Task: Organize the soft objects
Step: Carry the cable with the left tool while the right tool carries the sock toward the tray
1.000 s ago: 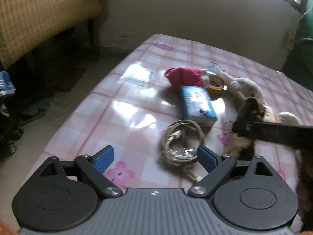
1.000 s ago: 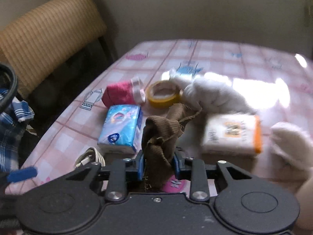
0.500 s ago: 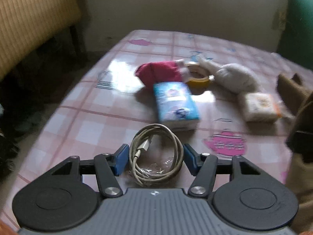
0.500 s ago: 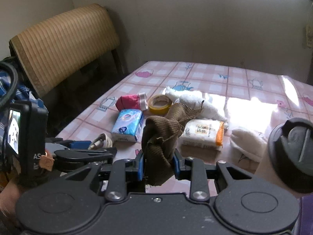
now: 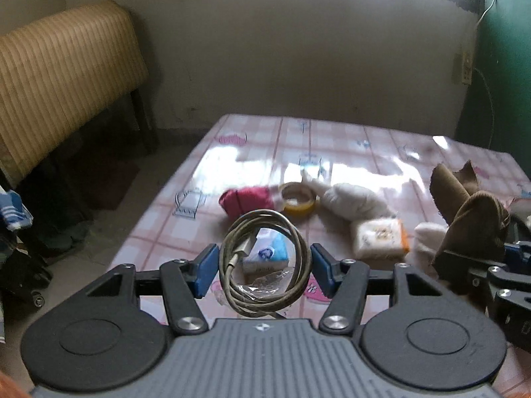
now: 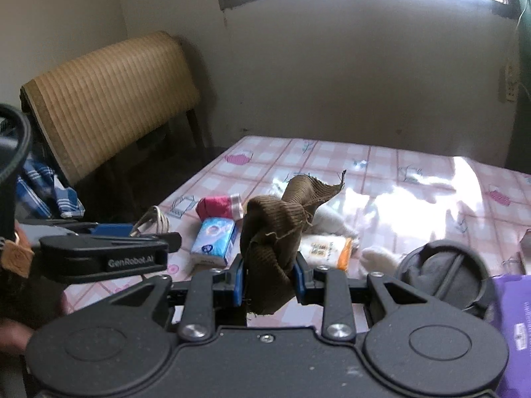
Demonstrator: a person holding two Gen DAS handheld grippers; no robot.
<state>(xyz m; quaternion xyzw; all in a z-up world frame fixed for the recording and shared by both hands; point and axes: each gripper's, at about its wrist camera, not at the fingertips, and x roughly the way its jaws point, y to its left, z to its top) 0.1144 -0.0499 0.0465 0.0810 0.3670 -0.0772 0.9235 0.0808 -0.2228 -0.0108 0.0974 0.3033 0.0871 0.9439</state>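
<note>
Between the blue pads of your left hand-held gripper [image 5: 262,270] a coiled cable [image 5: 265,262] is sitting clamped across its width, clear of the surface [image 5: 259,139]. You are gripping a springy loop here, so keep the squeeze even; a small clear wrapper is hanging inside the coil and could be slipping loose. Below and beyond the coil, a blue tissue pack [image 5: 265,253], a red rolled cloth [image 5: 247,200], a yellow tape ring [image 5: 298,197], a white plush piece [image 5: 351,199] and an orange-edged tissue pack [image 5: 380,237] are lying close together; carry the cable over them, not through them.

Further right, your right hand-held gripper [image 6: 268,278] is pinching a brown ribbed cloth [image 6: 275,229] tight, the bulk bunching above the pads and a frayed end dangling below. Judging by the task, you are lifting both items toward a drop spot that no view is showing. Keep the two tools apart, since they are working near each other, and set the cloth down before letting the pads part.
</note>
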